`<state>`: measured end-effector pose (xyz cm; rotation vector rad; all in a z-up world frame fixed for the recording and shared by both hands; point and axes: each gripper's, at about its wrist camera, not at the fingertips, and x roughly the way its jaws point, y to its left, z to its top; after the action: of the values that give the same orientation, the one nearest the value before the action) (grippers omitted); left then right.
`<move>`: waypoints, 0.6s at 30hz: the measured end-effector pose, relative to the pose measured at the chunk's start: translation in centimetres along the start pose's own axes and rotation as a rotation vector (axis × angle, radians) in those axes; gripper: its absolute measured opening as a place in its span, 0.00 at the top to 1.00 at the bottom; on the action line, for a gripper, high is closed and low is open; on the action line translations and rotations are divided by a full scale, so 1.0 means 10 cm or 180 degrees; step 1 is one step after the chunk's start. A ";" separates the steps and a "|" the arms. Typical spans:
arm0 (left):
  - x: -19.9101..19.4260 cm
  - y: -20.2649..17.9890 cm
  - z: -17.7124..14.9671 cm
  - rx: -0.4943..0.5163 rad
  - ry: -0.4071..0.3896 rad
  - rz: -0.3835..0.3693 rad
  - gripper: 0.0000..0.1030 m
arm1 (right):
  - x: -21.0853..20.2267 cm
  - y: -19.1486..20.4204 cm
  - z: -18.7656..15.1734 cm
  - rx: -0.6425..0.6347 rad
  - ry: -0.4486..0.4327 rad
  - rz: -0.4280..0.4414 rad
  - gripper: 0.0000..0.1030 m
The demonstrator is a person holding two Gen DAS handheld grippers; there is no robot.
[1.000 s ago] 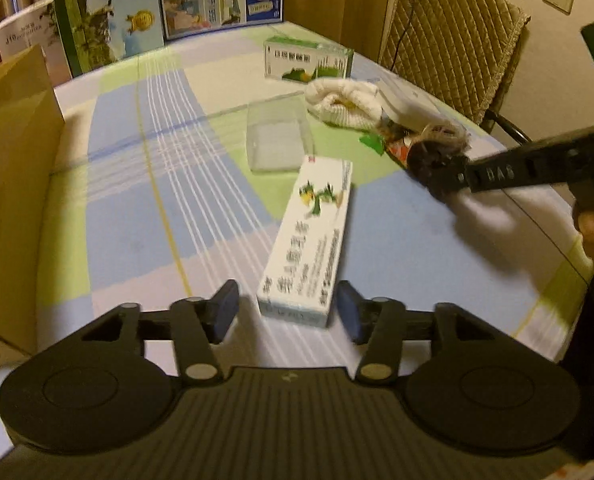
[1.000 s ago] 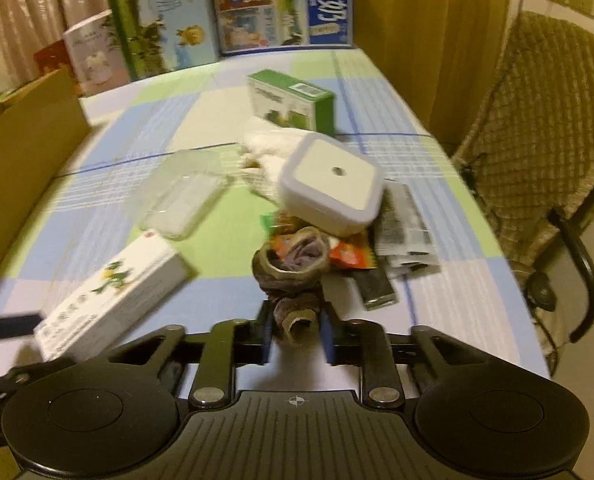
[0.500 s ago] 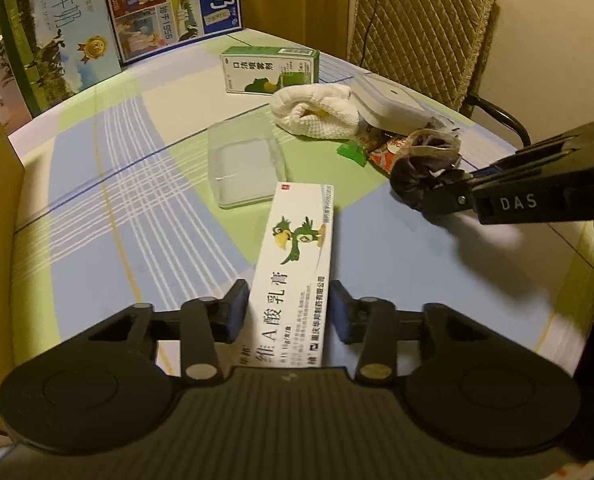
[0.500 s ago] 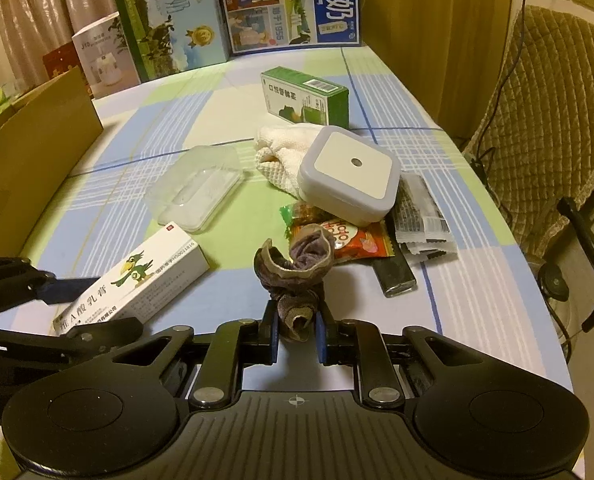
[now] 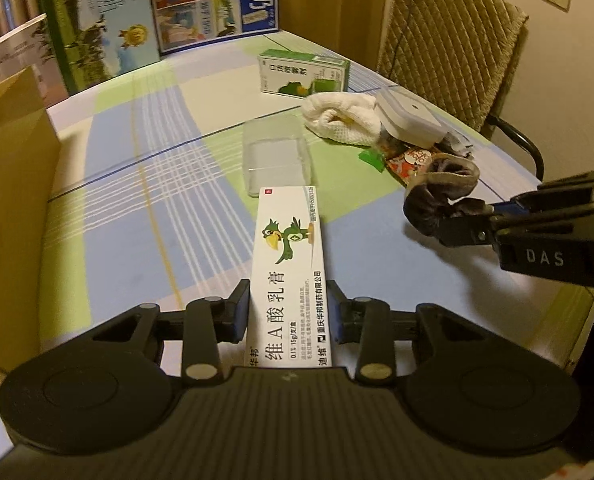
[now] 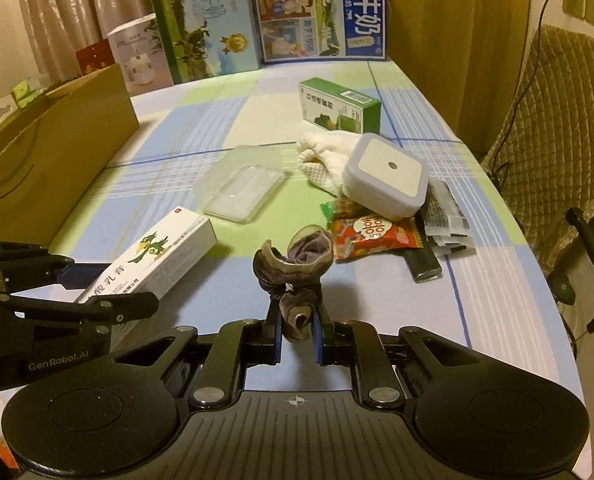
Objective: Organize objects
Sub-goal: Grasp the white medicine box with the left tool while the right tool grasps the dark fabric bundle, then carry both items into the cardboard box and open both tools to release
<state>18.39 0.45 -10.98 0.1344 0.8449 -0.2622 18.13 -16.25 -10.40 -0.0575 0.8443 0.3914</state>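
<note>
Since one second earlier, the left gripper (image 5: 289,312) has advanced along the ointment carton (image 5: 287,276), so the carton's near end now lies between its fingers instead of ahead of them; the right gripper (image 6: 295,334) has carried the dark sock (image 6: 293,264) clear of the snack packet (image 6: 375,236). Left fingers bracket the carton's long sides at its near end, apparently clamped on it; whether the carton is off the table (image 5: 137,184) cannot be told. Right fingers are clenched on the sock's lower fold, the bundle standing above them. In the left wrist view, the sock is at 3 o'clock from the carton, well apart. Handling judgement: the carton is light, thin-walled card, stiff lengthwise but crushable; hold across the narrow width with moderate force, nearer mid-length to limit droop. The sock is soft and limp, not fragile; a pinch on a thick fold is adequate, though loose ends may sag or snag.
</note>
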 end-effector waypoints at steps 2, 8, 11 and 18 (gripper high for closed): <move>-0.06 0.01 -0.01 -0.0047 -0.0009 0.0011 0.68 | -0.06 0.04 0.00 -0.0015 -0.0048 0.0023 0.89; -0.36 0.04 -0.01 -0.0145 -0.0099 0.0090 0.68 | -0.27 0.23 0.04 -0.0124 -0.0169 0.0154 0.89; -0.55 0.09 0.01 -0.0181 -0.0162 0.0138 0.68 | -0.38 0.37 0.08 -0.0211 -0.0218 0.0244 0.89; -1.10 0.36 0.08 -0.0257 -0.0347 0.0342 0.68 | -0.64 0.88 0.35 -0.0478 -0.0376 0.0558 0.89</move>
<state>12.98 5.63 -2.17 0.0889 0.7363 -0.1331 13.65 -9.41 -2.37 -0.0990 0.7041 0.6170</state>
